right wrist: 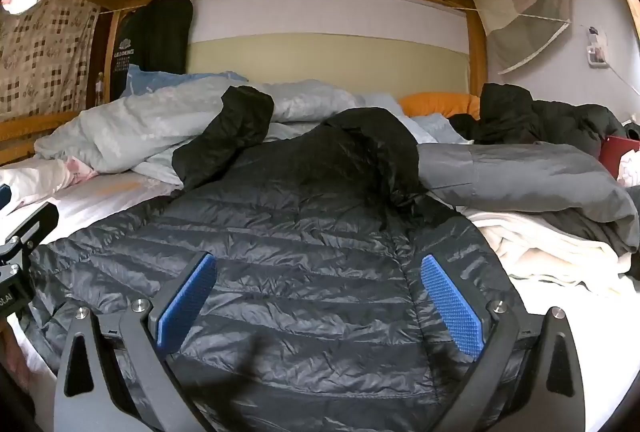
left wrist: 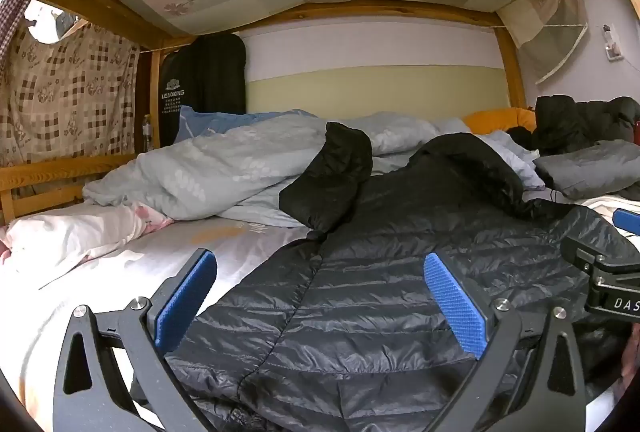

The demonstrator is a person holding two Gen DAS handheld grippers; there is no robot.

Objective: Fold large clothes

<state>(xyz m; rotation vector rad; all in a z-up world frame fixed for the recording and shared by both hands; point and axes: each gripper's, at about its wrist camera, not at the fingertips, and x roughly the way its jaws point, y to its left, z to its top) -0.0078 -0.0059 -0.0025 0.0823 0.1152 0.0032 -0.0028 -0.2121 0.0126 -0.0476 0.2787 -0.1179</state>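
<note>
A large dark quilted down jacket (left wrist: 380, 292) lies spread on the bed, hood toward the far wall; it also fills the right wrist view (right wrist: 304, 252). One sleeve (left wrist: 332, 176) bends up over the bedding. My left gripper (left wrist: 320, 268) is open with blue pads (left wrist: 188, 296), above the jacket's left side near the hem. My right gripper (right wrist: 318, 268) is open above the jacket's right side. Neither holds anything. The right gripper's body shows at the right edge of the left wrist view (left wrist: 608, 272).
A crumpled light-blue duvet (left wrist: 224, 168) lies behind the jacket. A grey folded garment (right wrist: 528, 180) and white cloth (right wrist: 552, 248) lie to the right, with another black coat (right wrist: 540, 116) and an orange pillow (right wrist: 440, 102). The wooden bunk frame (left wrist: 48, 172) bounds the bed.
</note>
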